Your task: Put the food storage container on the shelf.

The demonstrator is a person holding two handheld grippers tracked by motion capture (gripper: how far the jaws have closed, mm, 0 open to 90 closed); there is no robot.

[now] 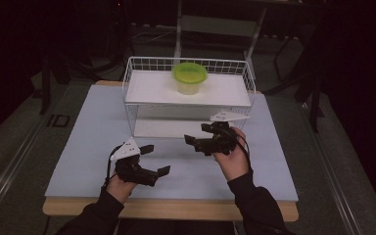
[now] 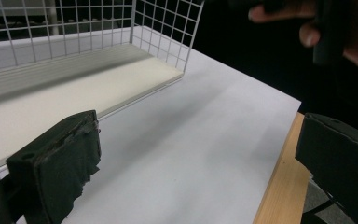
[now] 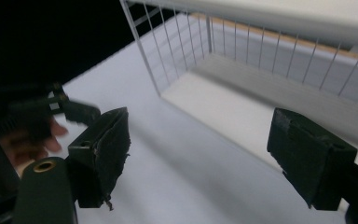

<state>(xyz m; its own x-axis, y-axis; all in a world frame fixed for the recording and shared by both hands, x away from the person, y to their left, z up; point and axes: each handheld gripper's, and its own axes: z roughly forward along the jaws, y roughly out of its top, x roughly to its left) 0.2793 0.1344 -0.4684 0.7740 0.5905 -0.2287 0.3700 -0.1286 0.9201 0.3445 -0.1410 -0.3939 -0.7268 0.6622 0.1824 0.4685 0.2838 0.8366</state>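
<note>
In the high view a white wire shelf rack (image 1: pixel 188 105) stands at the centre of the frame on a pale blue-grey table top (image 1: pixel 93 142). On the rack's upper white shelf, a little above frame centre, sits a lime-green bowl (image 1: pixel 189 73) atop a pale translucent container (image 1: pixel 188 88) (whether the bowl is a lid or merely resting there is hard to tell).

The left gripper (image 1: pixel 157 159) is in the lower left of centre, held just above the table, its jaws spread wide with nothing between them; the left gripper view confirms it, with bare table and the rack's lower shelf (image 2: pixel 74 88) showing between the two black pads. The right gripper (image 1: pixel 198 137) is right of centre, in front of the rack's lower opening, jaws likewise wide apart and empty. Both grippers are well apart from the bowl.
</note>
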